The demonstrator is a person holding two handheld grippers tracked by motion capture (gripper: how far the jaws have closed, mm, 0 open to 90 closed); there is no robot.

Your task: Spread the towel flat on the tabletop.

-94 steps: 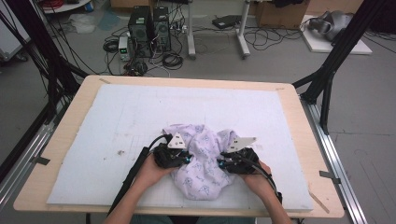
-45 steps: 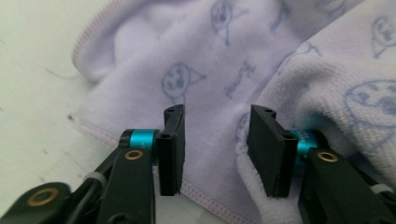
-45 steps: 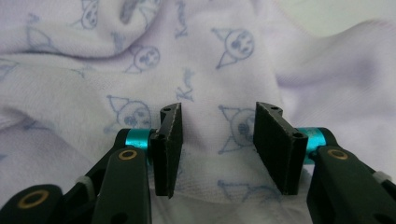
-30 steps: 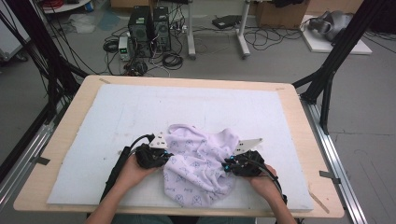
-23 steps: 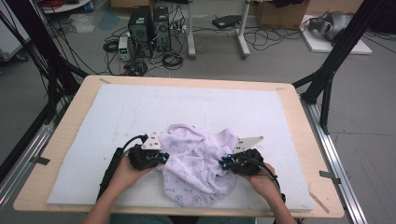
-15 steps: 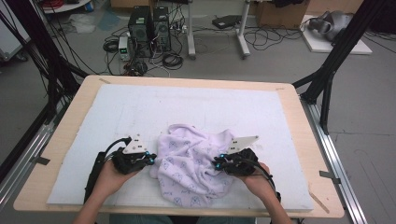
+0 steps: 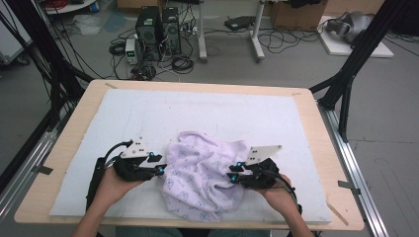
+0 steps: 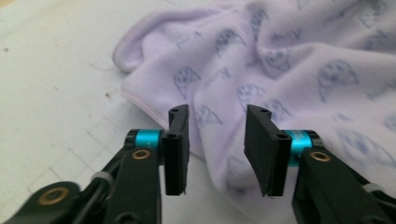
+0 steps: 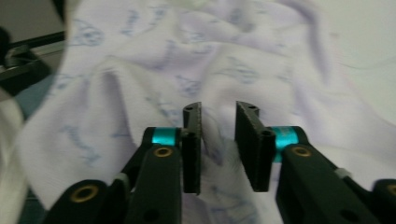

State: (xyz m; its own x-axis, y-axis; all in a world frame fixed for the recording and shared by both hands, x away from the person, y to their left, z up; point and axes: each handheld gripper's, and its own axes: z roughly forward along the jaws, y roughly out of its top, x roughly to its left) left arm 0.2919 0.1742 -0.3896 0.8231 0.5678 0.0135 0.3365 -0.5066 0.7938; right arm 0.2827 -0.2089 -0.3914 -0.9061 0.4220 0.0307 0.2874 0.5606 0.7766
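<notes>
My left gripper point(image 7: 159, 170) sits at the lower left of the high view, just off the left edge of the lilac printed cloth point(image 7: 205, 175), which lies crumpled in the lower middle of the frame on the white mat point(image 7: 148, 113). Its jaws have just been opening: in the left gripper view they stand apart, with the cloth's hemmed edge point(image 8: 140, 100) beyond them and nothing pinched. To regrip well I would aim for that pink-stitched hem rather than the bulk, and take a single layer, so the cloth can be drawn out flat.

At the lower right of the high view my right gripper point(image 7: 232, 176) is nosed into the cloth's right side. Its jaws have also just been opening; in the right gripper view a ridge of fabric point(image 9: 217, 140) stands between the pads, but they seem not to press on it. I judge I should find a true edge there too, not a mid-cloth fold, before pulling the two sides apart.
</notes>
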